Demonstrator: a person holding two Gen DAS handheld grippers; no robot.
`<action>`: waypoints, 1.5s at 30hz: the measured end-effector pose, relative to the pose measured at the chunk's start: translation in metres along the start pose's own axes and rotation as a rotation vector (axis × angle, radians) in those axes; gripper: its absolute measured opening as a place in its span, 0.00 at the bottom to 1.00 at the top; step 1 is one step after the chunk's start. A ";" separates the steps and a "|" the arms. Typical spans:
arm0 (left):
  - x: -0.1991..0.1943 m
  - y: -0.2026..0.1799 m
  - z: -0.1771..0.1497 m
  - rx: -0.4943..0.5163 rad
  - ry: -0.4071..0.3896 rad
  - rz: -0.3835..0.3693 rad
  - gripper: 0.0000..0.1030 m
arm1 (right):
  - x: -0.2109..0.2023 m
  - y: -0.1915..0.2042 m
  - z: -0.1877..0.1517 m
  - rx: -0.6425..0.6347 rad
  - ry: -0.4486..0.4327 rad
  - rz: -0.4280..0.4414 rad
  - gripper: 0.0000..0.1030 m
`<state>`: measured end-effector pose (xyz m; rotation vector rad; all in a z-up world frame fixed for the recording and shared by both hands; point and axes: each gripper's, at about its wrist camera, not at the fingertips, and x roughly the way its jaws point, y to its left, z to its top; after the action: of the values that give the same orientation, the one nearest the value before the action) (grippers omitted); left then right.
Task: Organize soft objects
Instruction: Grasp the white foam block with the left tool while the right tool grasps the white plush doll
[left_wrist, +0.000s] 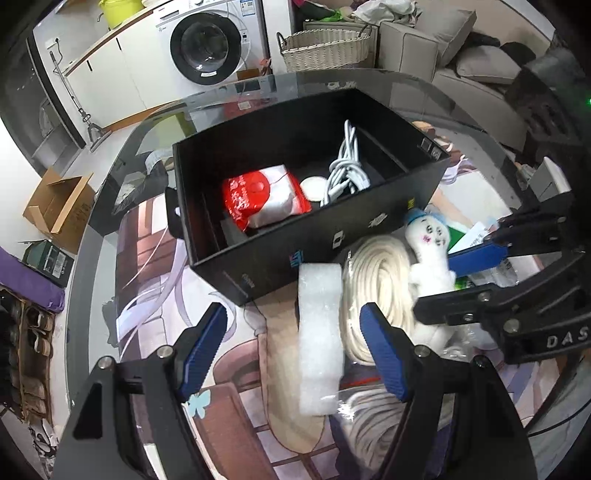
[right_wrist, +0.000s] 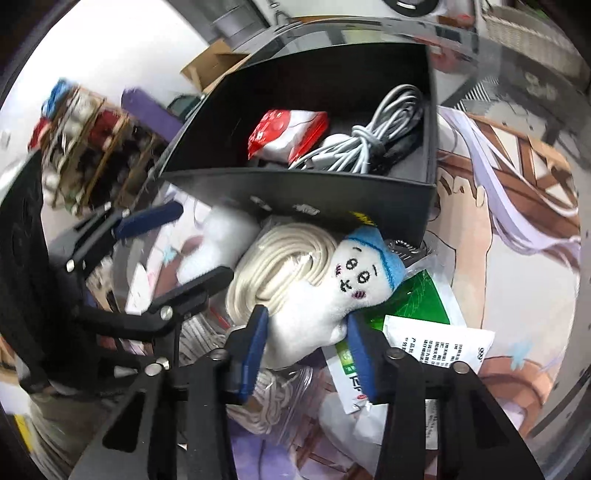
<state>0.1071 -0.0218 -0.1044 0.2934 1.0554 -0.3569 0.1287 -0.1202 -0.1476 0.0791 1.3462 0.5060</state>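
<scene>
Left wrist view
Plush doll (left_wrist: 430, 254): small and white, with a light blue cap and a stitched face with pink cheeks; it lies just outside the front wall of the black box (left_wrist: 332, 236), against a coil of cream rope (left_wrist: 376, 291).
Foam strip (left_wrist: 320, 336): white, long and bent, running from the box's front wall back toward the camera, beside the rope.
Box contents: a red-and-white soft pack (left_wrist: 264, 201), a bundle of white cable (left_wrist: 345, 170) and a small white round item between them.
Table (left_wrist: 159, 280): glass-topped with a printed picture beneath; the box stands near its far edge.
Left gripper (left_wrist: 295, 325): blue-padded fingers wide apart, the foam strip lying between them with a gap on each side; nothing grasped.
Right gripper (left_wrist: 443, 280): reaches in from the right edge, its fingers either side of the doll's body.

Right wrist view
Plush doll (right_wrist: 332, 295): lies tilted, head toward the box's near corner, body between the two blue pads.
Right gripper (right_wrist: 306, 328): both pads press the doll's lower body; clamped on it.
Under the doll: the rope coil (right_wrist: 280, 258) and a green-and-white packet (right_wrist: 417, 299).
Left gripper (right_wrist: 192, 243): at the left, fingers spread, pointing at the blurred white foam.
Black box (right_wrist: 314, 192): open-topped, holding the red pack (right_wrist: 284, 133) and the cable (right_wrist: 365, 144).
</scene>
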 end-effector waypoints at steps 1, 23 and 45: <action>0.002 0.000 0.000 -0.002 0.008 0.009 0.68 | 0.000 0.002 0.000 -0.014 0.001 -0.003 0.38; 0.001 -0.010 -0.024 -0.005 0.061 -0.004 0.49 | -0.016 0.012 -0.027 -0.388 0.002 -0.182 0.40; -0.033 -0.006 -0.016 0.009 -0.061 0.010 0.20 | -0.043 0.026 -0.030 -0.437 -0.104 -0.176 0.21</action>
<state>0.0770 -0.0162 -0.0833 0.2938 0.9920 -0.3597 0.0869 -0.1214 -0.1069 -0.3645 1.1043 0.6264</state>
